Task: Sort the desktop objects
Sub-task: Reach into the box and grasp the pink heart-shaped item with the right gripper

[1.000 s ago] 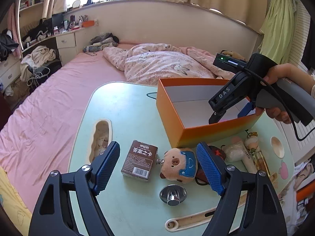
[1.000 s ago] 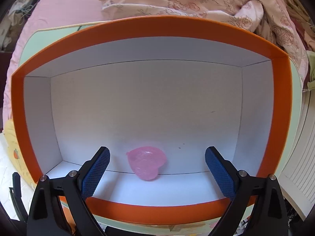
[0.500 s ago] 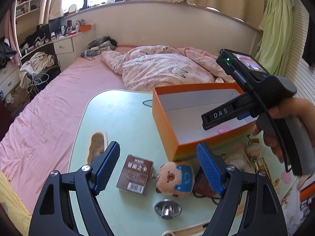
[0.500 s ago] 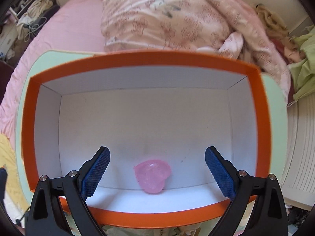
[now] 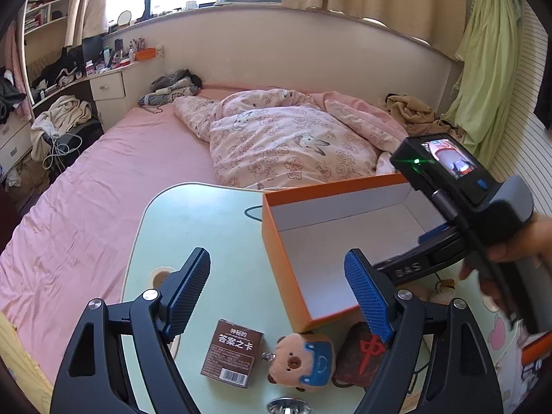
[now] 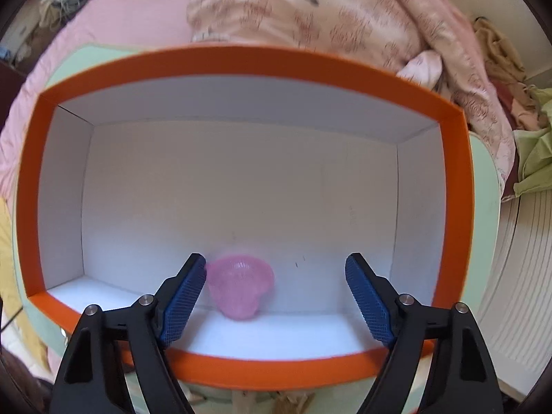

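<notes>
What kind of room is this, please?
Most likely a bedroom: a bed with a pink sheet and a rumpled floral quilt, plus a cluttered white dresser. The sorting happens on a pale green lap table set upon the bed.

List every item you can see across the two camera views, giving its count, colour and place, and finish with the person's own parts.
storage box: 1, orange outside and white inside, open on the table
heart-shaped dish: 1, pink, inside the box near its front wall
card box: 1, brown, on the table in front of the orange box
bear plush keychain: 1, tan with blue, right of the card box
mahjong-tile plush: 1, dark with a red character, right of the bear
lap table: 1, pale green, on the bed
duvet: 1, pink floral, behind the table
left gripper: 1, black with blue pads, open
right gripper: 1, black with blue pads, open above the box
</notes>
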The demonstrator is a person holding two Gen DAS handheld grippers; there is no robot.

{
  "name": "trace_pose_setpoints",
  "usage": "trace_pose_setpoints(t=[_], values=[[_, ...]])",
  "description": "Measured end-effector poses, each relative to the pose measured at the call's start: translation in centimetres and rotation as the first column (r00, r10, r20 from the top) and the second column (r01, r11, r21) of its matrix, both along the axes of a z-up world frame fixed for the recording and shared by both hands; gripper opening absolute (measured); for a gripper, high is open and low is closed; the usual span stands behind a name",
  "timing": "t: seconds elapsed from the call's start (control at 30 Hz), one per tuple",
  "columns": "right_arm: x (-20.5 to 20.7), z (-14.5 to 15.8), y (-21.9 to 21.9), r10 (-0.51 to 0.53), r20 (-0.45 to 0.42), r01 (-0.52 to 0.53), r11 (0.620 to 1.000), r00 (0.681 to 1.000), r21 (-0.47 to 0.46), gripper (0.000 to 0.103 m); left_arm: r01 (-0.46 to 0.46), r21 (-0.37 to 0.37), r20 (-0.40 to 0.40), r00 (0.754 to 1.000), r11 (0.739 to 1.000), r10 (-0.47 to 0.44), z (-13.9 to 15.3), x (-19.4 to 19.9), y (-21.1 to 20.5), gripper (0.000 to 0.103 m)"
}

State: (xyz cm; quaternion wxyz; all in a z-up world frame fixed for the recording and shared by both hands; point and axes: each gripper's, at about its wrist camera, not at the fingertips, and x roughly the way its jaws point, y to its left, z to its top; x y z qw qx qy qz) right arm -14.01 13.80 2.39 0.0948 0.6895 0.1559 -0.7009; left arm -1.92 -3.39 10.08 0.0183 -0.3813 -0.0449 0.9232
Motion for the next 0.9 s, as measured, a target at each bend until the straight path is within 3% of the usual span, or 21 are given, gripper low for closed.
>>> trace_pose_setpoints(t=[0.2,0.43,0.6,0.73,0.9], values=[[-1.0,-0.3,-0.1,-0.011,0.22,0.003,0.999,0.975,0.035,0.083,-0.024,0.013,0.017,1.0,1.0,0.024,-0.9,-0.4,-1.4,0.08],[-1.5,-1.7,-0.5,-0.034,0.321,0.004,0.996,0.946,0.092,0.082,-0.048,0.036,0.032,0.998,0.998,0.047,-2.2,-1.3,-3.1,0.08],[-1.1,-2.1,-1.2,-0.012,0.32,-0.028,0.992,0.947,0.121,0.062,-0.063,0.051,0.029,0.998,0.997,0.061,-2.6,-1.7,-4.1,0.08],[-0.5,-1.8,-1.9,0.016,0.3,-0.054,0.992,0.954,0.117,0.053,-0.058,0.058,0.037,0.998,0.997,0.056,-3.1,-2.1,-4.4,0.08],[0.2,-1.4,-2.7,0.054,0.29,-0.082,0.993,0.955,0.089,0.03,-0.052,0.061,0.044,0.998,0.997,0.049,-3.4,-2.1,-4.4,0.08]])
